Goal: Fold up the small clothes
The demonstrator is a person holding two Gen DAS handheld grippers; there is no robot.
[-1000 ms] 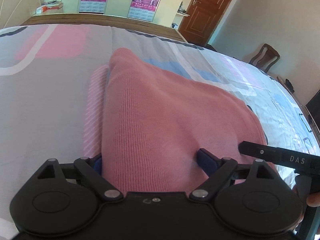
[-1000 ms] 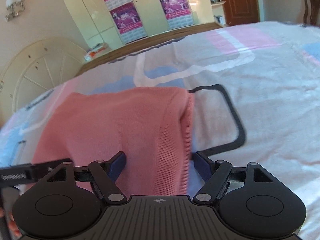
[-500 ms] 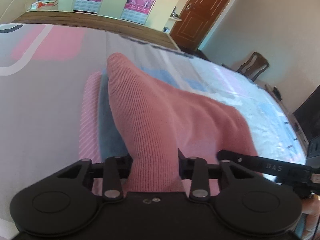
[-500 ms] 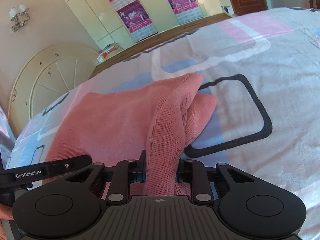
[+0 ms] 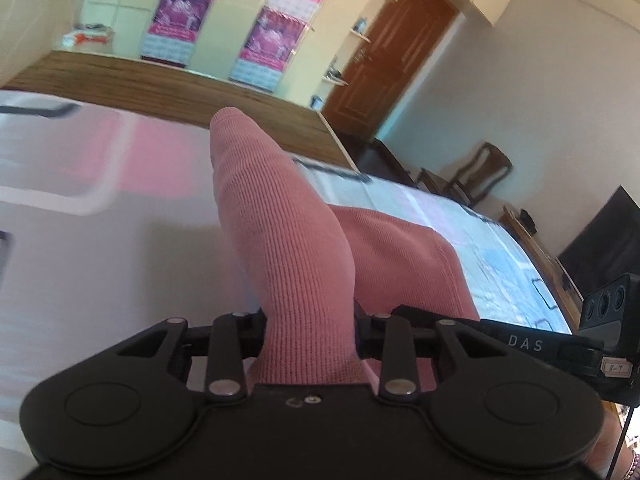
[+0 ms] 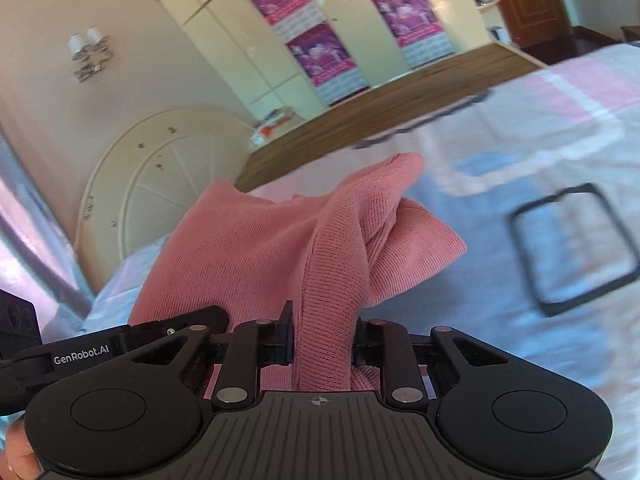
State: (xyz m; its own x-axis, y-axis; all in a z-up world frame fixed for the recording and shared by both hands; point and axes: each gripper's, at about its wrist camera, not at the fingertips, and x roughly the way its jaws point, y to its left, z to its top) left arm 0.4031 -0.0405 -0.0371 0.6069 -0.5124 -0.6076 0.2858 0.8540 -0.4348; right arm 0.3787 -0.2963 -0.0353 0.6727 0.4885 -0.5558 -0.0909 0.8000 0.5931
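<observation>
A pink knitted garment point(image 5: 292, 240) is lifted off the patterned bedsheet point(image 5: 80, 240). My left gripper point(image 5: 308, 320) is shut on one near edge of it, and the cloth rises from the jaws in a bunched ridge. In the right wrist view the same pink garment point(image 6: 248, 248) hangs in folds, with my right gripper point(image 6: 324, 340) shut on its other near edge. Each gripper shows at the side of the other's view: the right gripper point(image 5: 528, 346) in the left wrist view, the left gripper point(image 6: 80, 354) in the right wrist view. The fingertips are buried in the cloth.
The bedsheet point(image 6: 520, 320) has pink, blue and black-outlined shapes. A wooden footboard point(image 5: 160, 92) runs along the bed's far side, with wardrobes point(image 6: 280, 40) behind. A brown door point(image 5: 384, 52), a wooden chair point(image 5: 476, 176) and a dark screen point(image 5: 600, 240) are at the right. A round headboard point(image 6: 160, 176) stands on the left.
Both grippers went from open around the flat garment's near edge to shut on it. They have since risen, lifting the cloth off the bed into bunched folds.
</observation>
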